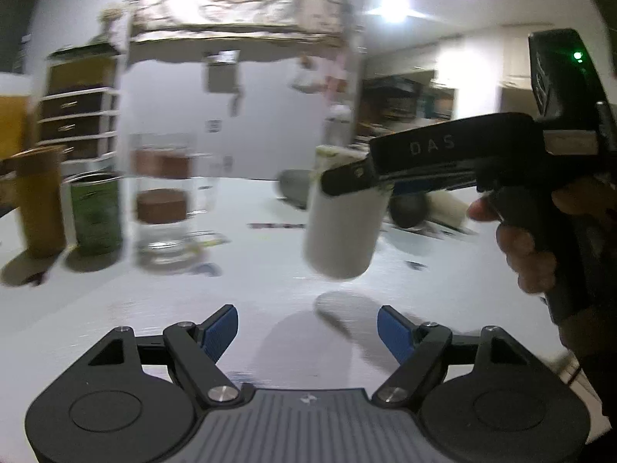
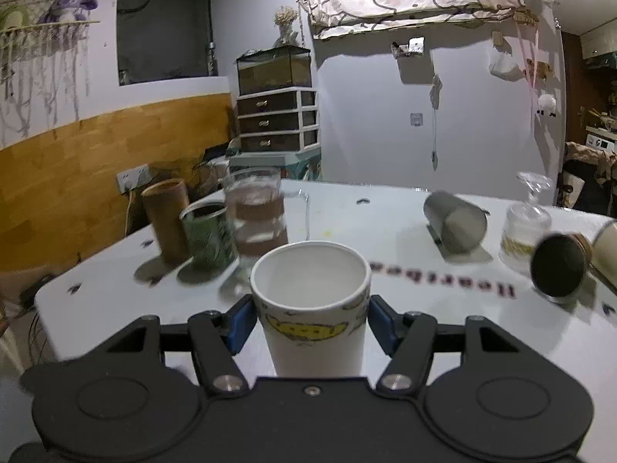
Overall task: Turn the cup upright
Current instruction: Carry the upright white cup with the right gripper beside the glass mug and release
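A white cup with a yellow print (image 2: 314,308) stands mouth up between the blue pads of my right gripper (image 2: 311,322), which is shut on it near the rim. In the left wrist view the same cup (image 1: 343,223) hangs above the white table (image 1: 246,281) in my right gripper (image 1: 358,177), with its shadow below it. My left gripper (image 1: 307,330) is open and empty, low over the table in front of the cup.
A bamboo tube (image 2: 166,223), a green cup (image 2: 208,237) and a glass mug (image 2: 256,216) stand at the left. A grey cup (image 2: 455,223) and a dark cup (image 2: 559,266) lie on their sides at the right, beside an upside-down glass (image 2: 526,223).
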Demonstrator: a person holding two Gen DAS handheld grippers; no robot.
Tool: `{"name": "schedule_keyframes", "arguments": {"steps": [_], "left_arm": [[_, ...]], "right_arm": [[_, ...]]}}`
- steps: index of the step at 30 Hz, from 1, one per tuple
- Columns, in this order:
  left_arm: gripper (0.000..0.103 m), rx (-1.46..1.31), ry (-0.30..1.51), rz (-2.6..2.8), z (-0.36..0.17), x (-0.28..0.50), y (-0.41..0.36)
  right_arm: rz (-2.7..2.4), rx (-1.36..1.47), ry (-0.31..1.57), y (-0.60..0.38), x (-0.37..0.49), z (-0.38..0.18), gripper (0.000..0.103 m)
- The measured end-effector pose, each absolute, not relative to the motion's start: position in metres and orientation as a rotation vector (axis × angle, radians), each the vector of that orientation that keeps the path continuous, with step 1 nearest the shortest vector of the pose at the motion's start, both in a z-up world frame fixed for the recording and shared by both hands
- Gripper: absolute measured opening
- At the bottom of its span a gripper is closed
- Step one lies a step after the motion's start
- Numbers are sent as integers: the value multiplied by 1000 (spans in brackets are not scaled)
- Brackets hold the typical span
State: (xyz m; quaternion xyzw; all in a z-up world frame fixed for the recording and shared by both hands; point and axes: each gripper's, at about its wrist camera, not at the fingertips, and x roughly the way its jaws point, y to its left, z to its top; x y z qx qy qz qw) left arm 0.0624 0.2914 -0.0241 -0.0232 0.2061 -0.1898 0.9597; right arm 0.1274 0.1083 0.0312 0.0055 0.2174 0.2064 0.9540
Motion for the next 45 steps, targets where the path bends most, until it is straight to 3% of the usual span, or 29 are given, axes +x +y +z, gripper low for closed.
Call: {"name": "schedule_keyframes", "arguments": {"steps": [5,8,21,27,32,45], "left_arm": [[81,-84,425,-275,-22,67,319],[92,-98,418,-231,-20,64,332],[102,-101,411,-133,-13,65,352],[103,-91,409,-118,-10,65,349],[103,-86,396,-108,-4,67,348],[103,-60,369,-69,15,61,336]], "right_arm": [[385,-16,405,131,174,34,64],[375,-4,426,144,205,31,64],[326,-49,463,186,263,11,64],[318,-16,477,181,262,11,66],[334,22,484,172,253,15,79],[369,41,399,125,167,32,87]]}}
